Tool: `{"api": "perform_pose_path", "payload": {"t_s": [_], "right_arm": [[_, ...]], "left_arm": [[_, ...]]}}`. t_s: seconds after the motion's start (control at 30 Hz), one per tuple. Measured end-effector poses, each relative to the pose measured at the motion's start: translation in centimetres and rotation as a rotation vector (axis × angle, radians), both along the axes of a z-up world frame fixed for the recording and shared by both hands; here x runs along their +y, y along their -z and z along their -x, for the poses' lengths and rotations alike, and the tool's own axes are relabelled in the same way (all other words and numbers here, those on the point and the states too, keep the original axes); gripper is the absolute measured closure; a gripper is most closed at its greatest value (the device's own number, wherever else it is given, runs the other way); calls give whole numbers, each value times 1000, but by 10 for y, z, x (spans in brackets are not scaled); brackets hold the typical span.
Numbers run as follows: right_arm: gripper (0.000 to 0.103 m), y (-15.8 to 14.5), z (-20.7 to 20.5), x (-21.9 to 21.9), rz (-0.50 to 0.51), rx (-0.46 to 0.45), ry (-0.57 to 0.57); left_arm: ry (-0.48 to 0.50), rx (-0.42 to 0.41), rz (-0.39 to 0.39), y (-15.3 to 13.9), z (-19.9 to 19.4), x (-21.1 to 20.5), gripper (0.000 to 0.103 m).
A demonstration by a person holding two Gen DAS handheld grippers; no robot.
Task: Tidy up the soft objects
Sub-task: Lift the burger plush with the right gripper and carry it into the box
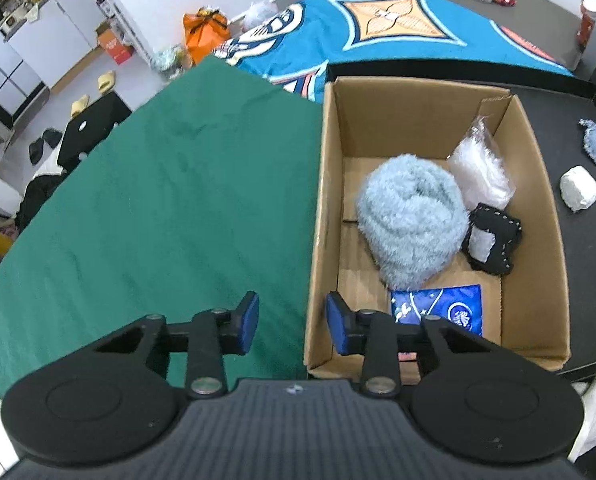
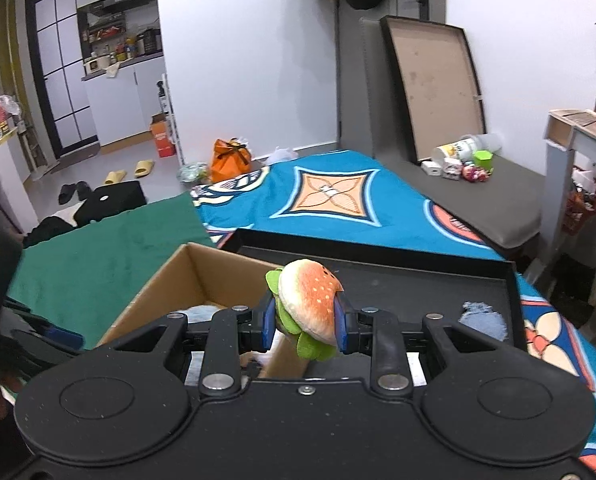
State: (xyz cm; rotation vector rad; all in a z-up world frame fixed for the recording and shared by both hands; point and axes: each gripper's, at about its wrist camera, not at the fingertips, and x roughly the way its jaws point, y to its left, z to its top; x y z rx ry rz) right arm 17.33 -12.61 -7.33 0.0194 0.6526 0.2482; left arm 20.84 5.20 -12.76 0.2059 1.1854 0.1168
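One plush burger [image 2: 310, 300] sits pinched between the right gripper [image 2: 304, 326] pads, tilted with its bun top facing up and right, lettuce hanging low, above the cardboard box's [image 1: 534, 216] near corner. The left gripper [image 1: 291, 324] is partly open and empty, straddling the box's left wall beside the green cloth [image 1: 157, 200].
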Motion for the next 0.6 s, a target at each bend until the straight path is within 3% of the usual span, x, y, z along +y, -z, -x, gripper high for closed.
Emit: {"api": "perform_pose_path", "payload": {"t_s": [0.17,0.3,0.6], "right_arm": [[75,1,1,13,-29,28,-23],[73,2,3,23,-43,51,-53],[54,8,7,17,-83,106,-30]], "left_arm": [[12,13,17,1,-1,-1,83],[12,4,85,-1,2,5,93],[20,-23,106,-7,5,6,96]]}}
